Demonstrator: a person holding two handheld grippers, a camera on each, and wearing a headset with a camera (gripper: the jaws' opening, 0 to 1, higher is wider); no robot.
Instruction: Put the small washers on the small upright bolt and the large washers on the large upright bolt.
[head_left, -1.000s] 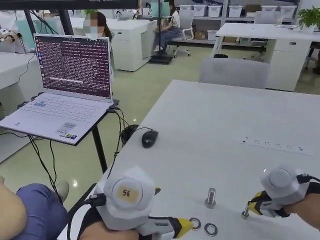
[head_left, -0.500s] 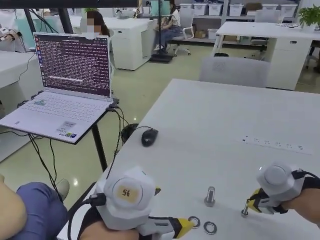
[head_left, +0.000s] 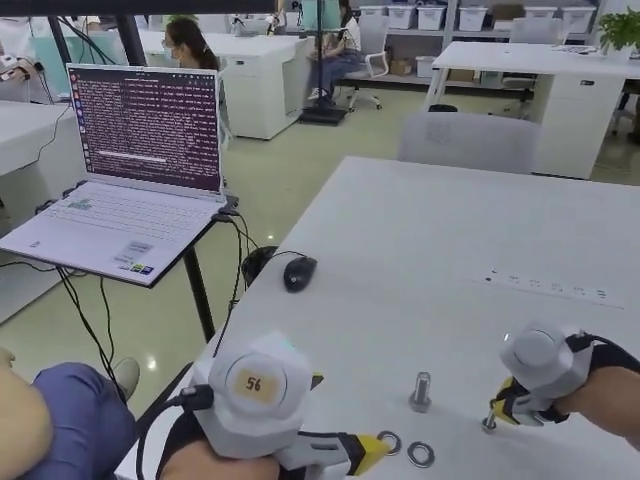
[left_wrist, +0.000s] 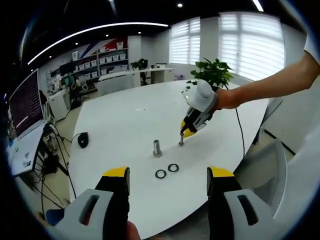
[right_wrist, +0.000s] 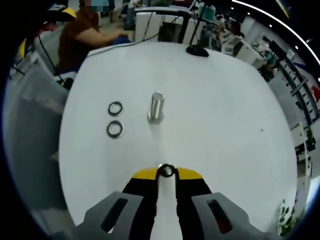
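The large upright bolt stands near the table's front edge. Two washers lie flat just in front of it, also seen in the left gripper view and the right gripper view. My right gripper is shut on a small washer, tip down at the top of the small upright bolt. My left gripper is open, empty, low and just short of the two washers.
A black mouse lies at the table's left edge, with a laptop on a stand beyond it. A grey chair stands at the far side. A socket strip is set in the tabletop at right.
My right gripper has slid a little to the left, closing in over the small bolt. The left gripper, the large bolt and the two washers have stayed put.
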